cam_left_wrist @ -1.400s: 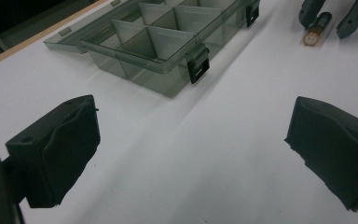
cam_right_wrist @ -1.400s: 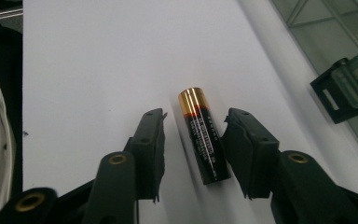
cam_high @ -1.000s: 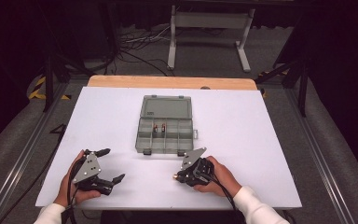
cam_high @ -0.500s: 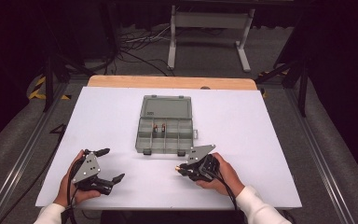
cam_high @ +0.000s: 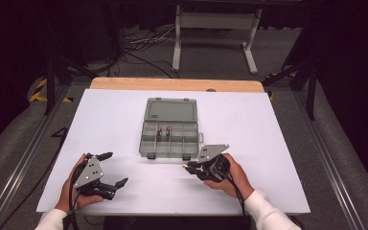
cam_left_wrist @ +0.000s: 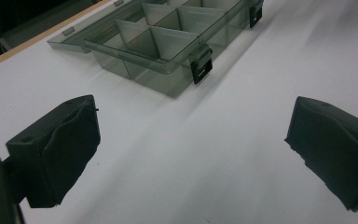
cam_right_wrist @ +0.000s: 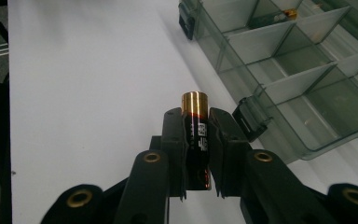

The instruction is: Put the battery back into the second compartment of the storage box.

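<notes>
A clear grey compartment box (cam_high: 170,136) lies open mid-table, its lid folded back, with two small batteries (cam_high: 164,131) in a rear compartment. My right gripper (cam_high: 190,167) sits just off the box's front right corner, shut on a black and gold battery (cam_right_wrist: 196,133) whose gold end sticks out past the pads. The box's latch (cam_right_wrist: 251,122) and empty compartments (cam_right_wrist: 303,88) lie to the right of the battery in the right gripper view. My left gripper (cam_high: 112,168) rests at the front left, open, with bare table between its pads (cam_left_wrist: 70,140). The box (cam_left_wrist: 168,37) lies ahead of it.
The white table top (cam_high: 278,134) has a wooden strip (cam_high: 177,84) along its far edge. Beyond it stand a metal stand (cam_high: 215,28) and loose cables (cam_high: 139,43) on the floor. Rails run along both sides of the table.
My right gripper has lifted slightly with the battery and shifted a little to the right, nearer the box's front right corner. The left gripper has stayed put.
</notes>
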`<state>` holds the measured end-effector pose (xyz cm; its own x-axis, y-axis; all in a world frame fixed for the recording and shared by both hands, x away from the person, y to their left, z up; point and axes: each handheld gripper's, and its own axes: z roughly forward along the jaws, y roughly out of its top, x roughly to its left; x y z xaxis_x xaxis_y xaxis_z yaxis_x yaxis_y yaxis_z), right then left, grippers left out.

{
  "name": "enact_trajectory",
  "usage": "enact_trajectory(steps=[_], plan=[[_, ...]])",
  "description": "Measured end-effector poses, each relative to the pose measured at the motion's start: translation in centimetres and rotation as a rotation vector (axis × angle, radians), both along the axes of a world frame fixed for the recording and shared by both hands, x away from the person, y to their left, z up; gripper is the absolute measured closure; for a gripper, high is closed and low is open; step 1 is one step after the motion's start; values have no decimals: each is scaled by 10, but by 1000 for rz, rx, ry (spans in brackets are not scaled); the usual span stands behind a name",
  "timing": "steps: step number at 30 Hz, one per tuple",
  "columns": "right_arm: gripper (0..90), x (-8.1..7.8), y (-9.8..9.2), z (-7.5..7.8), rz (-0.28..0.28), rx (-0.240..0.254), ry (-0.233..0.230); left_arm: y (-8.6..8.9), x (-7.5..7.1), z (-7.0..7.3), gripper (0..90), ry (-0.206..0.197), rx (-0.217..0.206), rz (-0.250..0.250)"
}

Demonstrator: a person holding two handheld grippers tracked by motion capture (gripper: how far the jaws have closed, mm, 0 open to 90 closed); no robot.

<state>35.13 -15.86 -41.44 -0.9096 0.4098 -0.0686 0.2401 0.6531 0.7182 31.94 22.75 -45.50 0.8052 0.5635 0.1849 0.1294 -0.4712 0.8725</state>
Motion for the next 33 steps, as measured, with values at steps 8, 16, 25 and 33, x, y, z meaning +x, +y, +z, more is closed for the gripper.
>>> enact_trajectory(steps=[8, 16, 25, 33], plan=[[776, 5, 0, 12, -31, 45, -21, 0, 0, 0, 29, 3, -1, 1], [776, 16, 10, 27, -52, 81, -45, 1, -1, 1, 28, 2, -8, 4], [776, 40, 32, 39, -95, 81, -66, 1, -1, 1, 28, -1, -10, -1], [776, 61, 48, 44, -141, 64, -53, 1, -1, 1, 28, 5, -15, -1]])
